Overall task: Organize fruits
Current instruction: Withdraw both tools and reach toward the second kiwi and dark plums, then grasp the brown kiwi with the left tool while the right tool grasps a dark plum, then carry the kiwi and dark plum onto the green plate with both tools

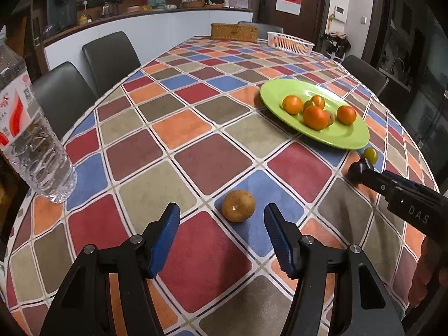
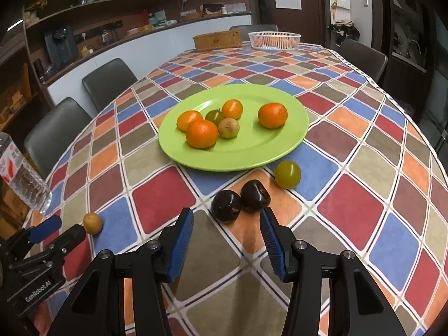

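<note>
Covered by a checked cloth of red, blue, orange and brown squares: the table (image 2: 364,128), largest of all, with dark chairs (image 2: 107,81) along its left edge. At the far edge, a woven box (image 2: 218,40) beside a white basket (image 2: 274,40). Toward the middle, the green plate (image 2: 280,95), loaded with four orange tangerines (image 2: 272,115), a small green fruit (image 2: 214,116) and a brownish one (image 2: 228,127) touching it. Near the left edge, upright, a clear water bottle (image 1: 33,145).

Left gripper (image 1: 222,231): jaws spread apart, nothing held, hovering low over the near edge with the brown fruit (image 1: 238,205) just beyond the blue fingertips (image 1: 170,218) and roughly between them. Right gripper (image 2: 226,233): jaws likewise wide apart and unloaded, aimed at two dark fruits (image 2: 240,200) lying touching each other on the cloth just past its tips. Just beside the plate's near rim, right of the dark pair, a loose green fruit (image 2: 287,174) on the cloth.
</note>
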The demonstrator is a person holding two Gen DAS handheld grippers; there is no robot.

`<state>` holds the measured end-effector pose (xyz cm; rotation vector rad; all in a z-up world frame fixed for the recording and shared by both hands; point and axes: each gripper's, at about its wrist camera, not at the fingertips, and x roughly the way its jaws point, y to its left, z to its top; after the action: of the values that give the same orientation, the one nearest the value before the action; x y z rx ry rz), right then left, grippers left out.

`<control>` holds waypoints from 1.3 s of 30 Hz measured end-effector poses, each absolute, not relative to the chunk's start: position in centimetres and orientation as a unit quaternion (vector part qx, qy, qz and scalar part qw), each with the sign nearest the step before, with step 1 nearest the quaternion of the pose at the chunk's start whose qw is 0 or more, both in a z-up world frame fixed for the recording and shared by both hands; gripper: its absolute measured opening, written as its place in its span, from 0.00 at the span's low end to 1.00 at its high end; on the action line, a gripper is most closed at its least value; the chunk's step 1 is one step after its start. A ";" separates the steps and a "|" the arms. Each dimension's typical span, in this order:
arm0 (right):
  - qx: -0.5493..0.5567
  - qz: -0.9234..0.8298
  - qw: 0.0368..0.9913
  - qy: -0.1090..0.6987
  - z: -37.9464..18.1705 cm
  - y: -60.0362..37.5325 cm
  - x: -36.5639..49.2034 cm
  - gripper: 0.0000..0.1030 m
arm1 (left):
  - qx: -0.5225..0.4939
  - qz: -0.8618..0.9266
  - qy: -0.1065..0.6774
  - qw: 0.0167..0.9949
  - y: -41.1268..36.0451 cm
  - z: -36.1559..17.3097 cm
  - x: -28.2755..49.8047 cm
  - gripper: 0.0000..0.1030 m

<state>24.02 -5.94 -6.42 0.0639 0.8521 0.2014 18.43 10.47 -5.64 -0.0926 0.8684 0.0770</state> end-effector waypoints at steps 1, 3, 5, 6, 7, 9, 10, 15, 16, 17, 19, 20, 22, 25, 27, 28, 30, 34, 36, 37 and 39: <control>0.031 0.097 0.905 0.414 -6.5 -6.0 24.1 0.48 | -0.046 0.036 0.422 0.905 10.4 -5.8 18.6 0.59; 0.030 0.094 0.904 0.417 -6.8 -6.0 24.5 0.46 | -0.045 0.034 0.424 0.904 10.3 -6.0 18.8 0.59; 0.033 0.093 0.902 0.420 -6.9 -6.1 24.9 0.42 | -0.045 0.029 0.425 0.903 10.1 -6.2 19.0 0.55; 0.033 0.095 0.901 0.423 -7.0 -6.1 25.0 0.41 | -0.047 0.027 0.427 0.903 10.1 -6.2 19.2 0.53; 0.035 0.096 0.900 0.425 -7.0 -6.1 25.2 0.41 | -0.049 0.024 0.429 0.902 10.1 -6.3 19.3 0.51; 0.039 0.099 0.897 0.429 -7.2 -6.1 25.5 0.39 | -0.052 0.022 0.431 0.901 10.0 -6.4 19.6 0.49; 0.040 0.100 0.896 0.430 -7.3 -6.0 25.5 0.39 | -0.053 0.021 0.432 0.900 10.0 -6.5 19.7 0.46; 0.032 0.101 0.898 0.428 -7.3 -5.7 25.9 0.39 | -0.061 0.015 0.441 0.895 10.0 -7.0 20.2 0.32; 0.032 0.101 0.897 0.429 -7.3 -5.7 25.9 0.39 | -0.065 0.013 0.444 0.894 10.0 -7.1 20.3 0.30; 0.031 0.100 0.897 0.429 -7.4 -5.6 25.9 0.39 | -0.066 0.013 0.445 0.893 10.0 -7.2 20.3 0.28; 0.024 0.098 0.898 0.429 -7.5 -5.5 26.0 0.39 | -0.064 0.014 0.445 0.893 9.9 -7.2 20.4 0.28; 0.019 0.096 0.898 0.430 -7.5 -5.4 26.0 0.37 | -0.063 0.012 0.444 0.894 9.8 -7.1 20.4 0.28; 0.018 0.096 0.898 0.429 -7.6 -5.5 26.1 0.32 | -0.060 0.011 0.441 0.895 9.7 -6.9 20.3 0.28; 0.017 0.103 0.897 0.430 -7.6 -5.5 26.2 0.25 | -0.058 0.005 0.434 0.899 9.3 -6.3 20.1 0.28; 0.018 0.109 0.896 0.430 -7.6 -5.4 26.1 0.23 | -0.056 0.002 0.430 0.901 9.1 -5.9 20.0 0.28; 0.019 0.110 0.897 0.429 -7.6 -5.5 26.1 0.23 | -0.055 0.000 0.428 0.902 9.0 -5.7 20.0 0.28; 0.023 0.117 0.896 0.427 -7.6 -5.6 26.0 0.23 | -0.051 -0.003 0.423 0.905 8.7 -5.2 19.9 0.28; 0.034 0.128 0.899 0.417 -7.1 -6.0 25.6 0.23 | -0.046 -0.011 0.413 0.909 8.2 -4.3 19.8 0.28; 0.037 0.134 0.900 0.413 -6.8 -6.0 25.3 0.23 | -0.045 -0.015 0.410 0.911 7.9 -4.0 19.8 0.28; 0.039 0.136 0.901 0.410 -6.6 -6.1 25.2 0.23 | -0.045 -0.017 0.408 0.912 7.8 -3.8 19.9 0.28; 0.042 0.139 0.902 0.406 -6.2 -6.2 25.0 0.23 | -0.043 -0.022 0.404 0.914 7.5 -3.4 19.8 0.28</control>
<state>24.96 -6.21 -6.15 0.0876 0.8394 0.2876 19.84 7.53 -3.42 -0.0891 0.8319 -0.0452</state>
